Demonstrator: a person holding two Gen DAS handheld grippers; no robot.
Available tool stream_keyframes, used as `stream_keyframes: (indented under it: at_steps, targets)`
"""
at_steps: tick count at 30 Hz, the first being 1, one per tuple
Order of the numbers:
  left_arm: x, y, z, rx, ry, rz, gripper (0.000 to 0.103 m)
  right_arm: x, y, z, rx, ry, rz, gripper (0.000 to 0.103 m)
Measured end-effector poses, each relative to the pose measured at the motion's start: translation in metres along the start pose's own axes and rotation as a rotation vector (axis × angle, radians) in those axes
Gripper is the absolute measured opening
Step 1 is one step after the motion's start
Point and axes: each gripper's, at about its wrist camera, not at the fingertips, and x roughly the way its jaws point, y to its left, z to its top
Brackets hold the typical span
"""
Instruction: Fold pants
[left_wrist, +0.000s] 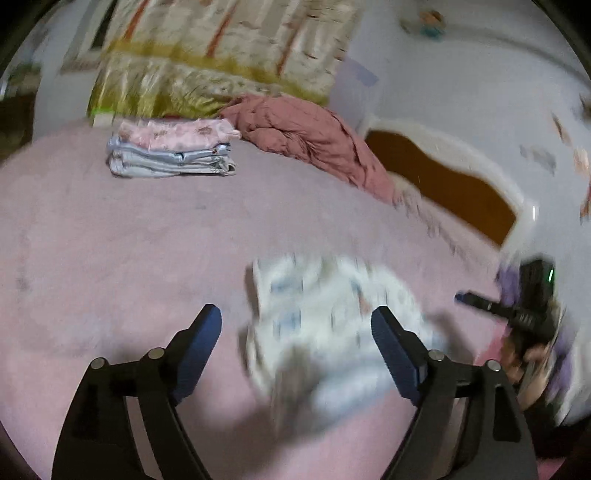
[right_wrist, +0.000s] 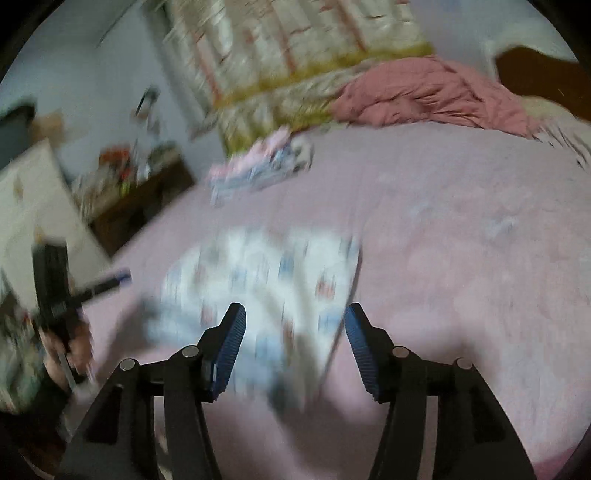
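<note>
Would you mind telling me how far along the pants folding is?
Done: a stack of folded clothes sits far back on the pink bed. In hand: nothing; the left tongs and right tongs are open above the patterned pants. Left: blur hides whether they need another fold.

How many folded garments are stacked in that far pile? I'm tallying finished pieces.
About 4: one pink piece on top, roughly three pale blue ones beneath, in the pile at the pink bed's far side. Blur may hide more.
</note>
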Motion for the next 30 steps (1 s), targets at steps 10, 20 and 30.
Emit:
stream_keyframes:
  at_steps: [10,20,30]
  targets:
    - [0.138,0.070,0.054,-0.381,0.290,-0.064,0.064,0.112,-0.077,0.054,0.373,0.169,0.021,0.044]
    - [0.155,0.047,0.047,-0.279,0.257,-0.040,0.005,0.140,-0.094,0.044,0.476,0.164,0.142,0.002]
    - [0.104,0.047,0.069,-0.160,0.027,0.058,0.004,0.086,-0.057,0.064,0.247,-0.091,-0.045,0.001]
